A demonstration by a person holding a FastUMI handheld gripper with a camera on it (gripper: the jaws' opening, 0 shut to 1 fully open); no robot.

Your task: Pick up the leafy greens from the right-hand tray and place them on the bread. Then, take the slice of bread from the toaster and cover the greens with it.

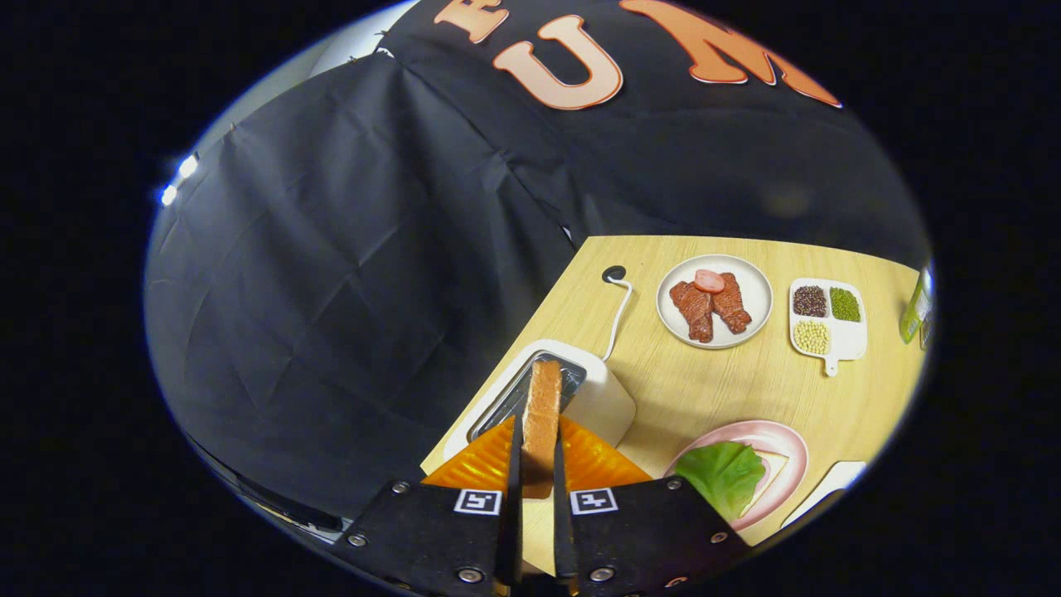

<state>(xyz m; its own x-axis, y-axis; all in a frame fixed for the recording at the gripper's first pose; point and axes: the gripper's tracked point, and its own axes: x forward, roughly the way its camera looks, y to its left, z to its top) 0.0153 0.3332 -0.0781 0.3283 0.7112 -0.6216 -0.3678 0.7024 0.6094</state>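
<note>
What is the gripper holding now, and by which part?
The gripper holds the slice of bread, jaws shut on its two flat faces at the near end, above the toaster.

the hand-held two-finger gripper point(539, 477) is pointing forward and downward, its two fingers point(514, 489) standing upright and parallel, drawn in close to each other. both are pressing on the flat faces of a thin, golden-brown slice of toasted bread point(542, 419), which is standing on edge between them and reaching up beyond their tips. the flat ridged pads on the outer side of each finger are spreading away to left and right of the slice. behind the fingers, the two dark body plates of the gripper, each bearing a small square marker and round screws, are sitting level and side by side, with a narrow gap running between them.
</note>
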